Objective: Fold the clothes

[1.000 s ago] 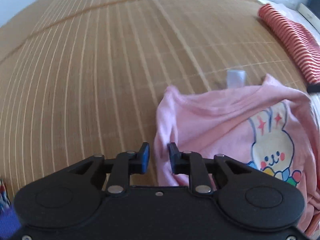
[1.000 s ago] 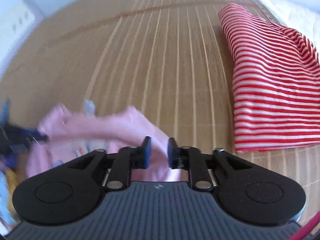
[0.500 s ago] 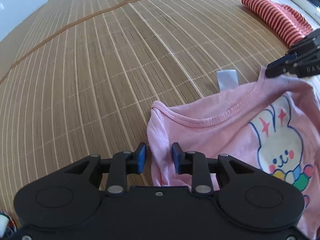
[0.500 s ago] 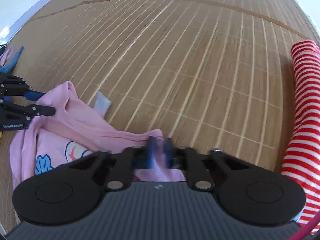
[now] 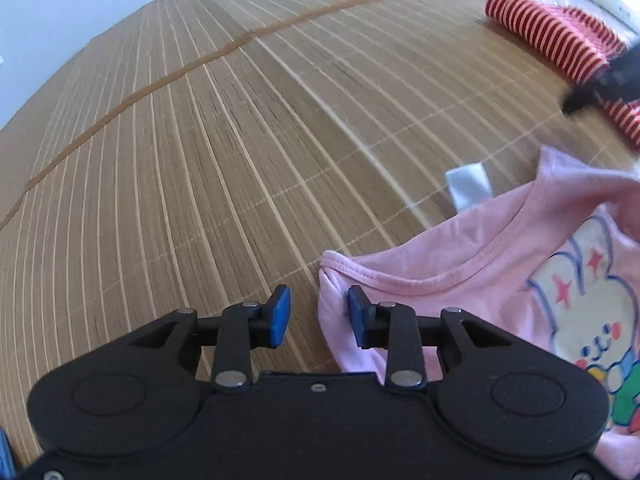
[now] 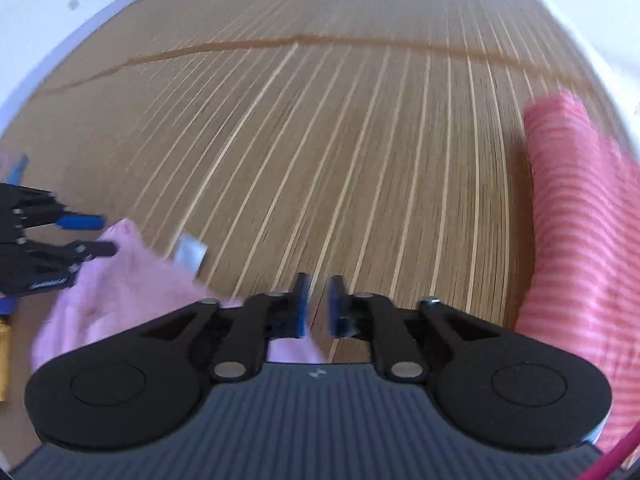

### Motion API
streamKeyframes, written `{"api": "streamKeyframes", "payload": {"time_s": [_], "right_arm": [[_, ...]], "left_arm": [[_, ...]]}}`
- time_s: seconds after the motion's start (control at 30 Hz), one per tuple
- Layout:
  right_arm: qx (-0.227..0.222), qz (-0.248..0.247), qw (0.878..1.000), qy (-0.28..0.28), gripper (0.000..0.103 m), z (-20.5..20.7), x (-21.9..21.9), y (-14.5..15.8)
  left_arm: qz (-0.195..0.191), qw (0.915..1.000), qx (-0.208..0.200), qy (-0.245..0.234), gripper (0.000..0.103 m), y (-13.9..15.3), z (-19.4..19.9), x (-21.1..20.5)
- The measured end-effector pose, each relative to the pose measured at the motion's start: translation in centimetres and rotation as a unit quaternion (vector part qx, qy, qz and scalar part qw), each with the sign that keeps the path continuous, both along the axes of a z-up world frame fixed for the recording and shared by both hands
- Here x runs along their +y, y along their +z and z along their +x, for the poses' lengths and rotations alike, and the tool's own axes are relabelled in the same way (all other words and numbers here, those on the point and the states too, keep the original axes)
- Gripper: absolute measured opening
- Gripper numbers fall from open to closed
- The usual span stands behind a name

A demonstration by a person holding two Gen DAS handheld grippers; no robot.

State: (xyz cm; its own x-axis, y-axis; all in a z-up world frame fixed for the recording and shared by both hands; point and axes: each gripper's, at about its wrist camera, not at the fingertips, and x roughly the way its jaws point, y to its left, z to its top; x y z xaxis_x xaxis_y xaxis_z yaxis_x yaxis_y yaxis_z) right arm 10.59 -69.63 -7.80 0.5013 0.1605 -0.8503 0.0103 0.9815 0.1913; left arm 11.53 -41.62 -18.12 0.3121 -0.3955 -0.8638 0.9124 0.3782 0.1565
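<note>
A pink T-shirt (image 5: pixel 480 280) with a bunny print lies on the bamboo mat (image 5: pixel 240 160), neckline toward the mat's far side and its white label (image 5: pixel 468 188) sticking out. My left gripper (image 5: pixel 318 314) straddles the shirt's left shoulder edge. Its jaws are opening: the right pad touches the cloth, the left pad stands clear over bare mat. My right gripper (image 6: pixel 318 306) is also opening, with only mat between its pads. The pink T-shirt (image 6: pixel 132 292) lies just left of and under it. The left gripper (image 6: pixel 106 235) shows at that shirt's far corner.
A folded red-and-white striped garment (image 5: pixel 552 36) lies at the mat's right side, close beside my right gripper (image 5: pixel 592 88); in the right wrist view the striped garment (image 6: pixel 580 232) is blurred. White wall borders the mat beyond.
The right gripper closed on the shirt's right shoulder, then opened and swung right, off the cloth. The left jaws widened around the left shoulder. The neckline now lies spread flatter.
</note>
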Motion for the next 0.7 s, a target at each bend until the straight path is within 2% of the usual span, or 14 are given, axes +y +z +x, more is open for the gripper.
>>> {"api": "streamKeyframes", "payload": {"time_s": [0.07,0.27,0.37,0.53,0.57,0.63,0.7], "right_arm": [[0.019,0.019,0.999,-0.018,0.039,-2.4,-0.3,0.0],[0.087,0.062,0.992,-0.067,0.045,-10.7,0.5,-0.6],[0.117,0.082,0.987,-0.078,0.045,-14.7,1.8,-1.6],[0.134,0.028,0.989,-0.061,0.045,-18.1,5.0,-3.5],[0.140,0.027,0.988,-0.061,0.043,-18.4,5.1,-3.9],[0.131,0.017,0.990,-0.049,0.014,-19.3,5.3,-4.1],[0.131,-0.029,0.990,-0.030,0.009,-20.0,5.1,-3.8]], "left_arm": [[-0.012,0.9999,0.005,0.006,0.034,1.1,-1.4,1.1],[-0.043,0.9980,0.046,0.000,0.035,3.9,-6.4,3.8],[-0.045,0.9937,0.098,-0.029,0.038,3.6,-10.3,4.8],[-0.017,0.9833,0.176,-0.045,0.038,1.1,-16.3,6.2],[-0.009,0.9831,0.177,-0.045,0.038,0.6,-17.0,6.4],[0.011,0.9832,0.175,-0.049,0.038,-0.6,-18.3,6.7],[0.031,0.9840,0.168,-0.051,0.038,-1.2,-19.8,7.8]]}}
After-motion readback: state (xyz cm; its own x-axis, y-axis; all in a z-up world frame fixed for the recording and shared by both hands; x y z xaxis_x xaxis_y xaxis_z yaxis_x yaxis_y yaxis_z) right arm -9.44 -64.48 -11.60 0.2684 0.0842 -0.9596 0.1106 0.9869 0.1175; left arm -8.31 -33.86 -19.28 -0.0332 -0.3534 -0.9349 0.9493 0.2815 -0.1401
